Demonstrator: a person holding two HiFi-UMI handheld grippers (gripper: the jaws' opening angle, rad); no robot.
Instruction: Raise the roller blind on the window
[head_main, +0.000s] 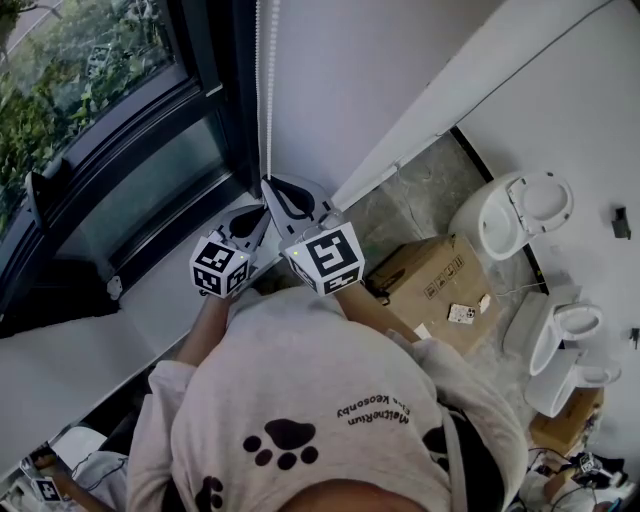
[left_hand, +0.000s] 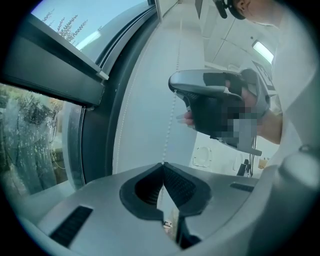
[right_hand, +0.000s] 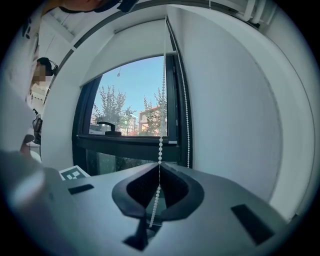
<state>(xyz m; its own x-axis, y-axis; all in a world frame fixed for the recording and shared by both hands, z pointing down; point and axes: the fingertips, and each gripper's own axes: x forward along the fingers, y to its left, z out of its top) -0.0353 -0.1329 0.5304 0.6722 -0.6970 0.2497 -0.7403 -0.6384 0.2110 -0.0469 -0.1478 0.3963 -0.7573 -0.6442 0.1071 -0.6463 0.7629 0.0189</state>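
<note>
Both are working the bead chain (right_hand: 161, 140) hanging beside the window (right_hand: 135, 110). The right hand-held gripper (right_hand: 160, 165) is pinching the chain between its closed tips. The left hand-held gripper (left_hand: 163, 165) is sitting lower down, also squeezed fully closed, with the chain running up from its tips. The roller blind (right_hand: 135, 47) is covering just the top of the window, leaving trees and sky showing below.
</note>
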